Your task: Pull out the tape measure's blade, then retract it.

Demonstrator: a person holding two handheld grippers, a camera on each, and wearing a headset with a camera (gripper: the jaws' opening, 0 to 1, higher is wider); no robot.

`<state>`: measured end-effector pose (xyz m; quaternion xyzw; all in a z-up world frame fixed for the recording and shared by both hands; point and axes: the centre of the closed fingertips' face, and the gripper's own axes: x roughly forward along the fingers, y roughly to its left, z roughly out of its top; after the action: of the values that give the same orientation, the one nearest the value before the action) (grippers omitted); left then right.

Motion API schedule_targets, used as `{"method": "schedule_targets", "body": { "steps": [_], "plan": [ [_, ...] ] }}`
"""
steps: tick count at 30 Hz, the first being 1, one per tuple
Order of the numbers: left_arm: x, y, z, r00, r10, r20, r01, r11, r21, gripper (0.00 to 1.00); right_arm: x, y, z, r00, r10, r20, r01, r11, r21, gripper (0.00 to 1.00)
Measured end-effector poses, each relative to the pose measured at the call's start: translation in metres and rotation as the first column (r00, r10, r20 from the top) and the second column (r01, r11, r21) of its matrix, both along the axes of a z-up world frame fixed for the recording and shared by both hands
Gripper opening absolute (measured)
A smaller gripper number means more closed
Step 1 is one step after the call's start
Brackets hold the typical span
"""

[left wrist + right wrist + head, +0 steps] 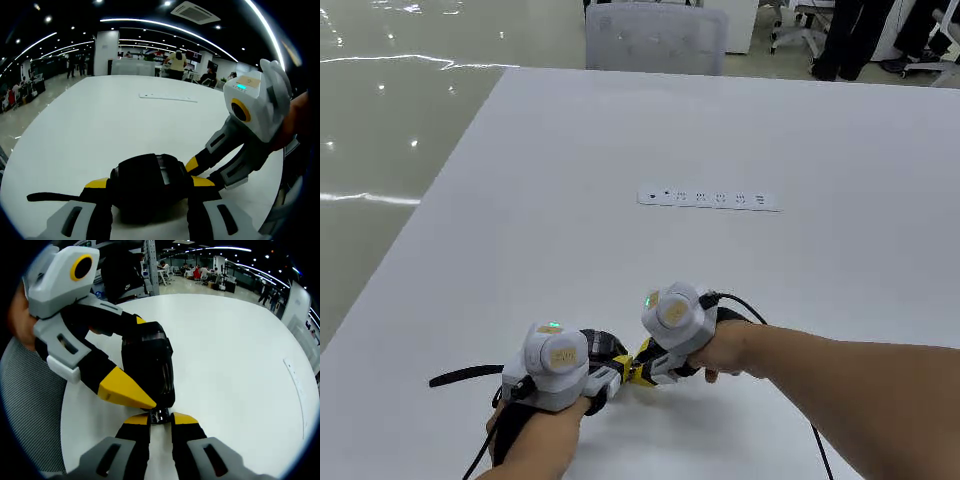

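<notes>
The white table [620, 140] carries a white power strip [710, 198] lying flat near its middle. Well on the near side of the power strip, close to the table's near edge, both grippers meet. The left gripper [149, 184] has its jaws clamped against the two sides of the black tape measure [147, 365], which rests on the tabletop. The right gripper [161, 419], on the side nearer the power strip's right end, has its jaws nearly together, pinching the blade's end [159, 414] at the case's mouth. A black wrist strap [465, 376] trails leftward from the case.
</notes>
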<state>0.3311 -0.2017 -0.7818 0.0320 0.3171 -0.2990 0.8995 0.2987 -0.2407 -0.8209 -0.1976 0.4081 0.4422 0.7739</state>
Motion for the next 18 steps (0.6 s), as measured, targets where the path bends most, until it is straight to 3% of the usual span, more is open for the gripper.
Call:
{"method": "schedule_targets", "body": {
  "steps": [18],
  "plan": [
    [0.0004, 0.0003, -0.001, 1.0, -0.006, -0.003, 0.006, 1.0, -0.003, 0.57, 0.0015, 0.0028, -0.001, 0.999, 0.038, 0.018, -0.038, 0.999, -0.014, 0.14]
  ]
}}
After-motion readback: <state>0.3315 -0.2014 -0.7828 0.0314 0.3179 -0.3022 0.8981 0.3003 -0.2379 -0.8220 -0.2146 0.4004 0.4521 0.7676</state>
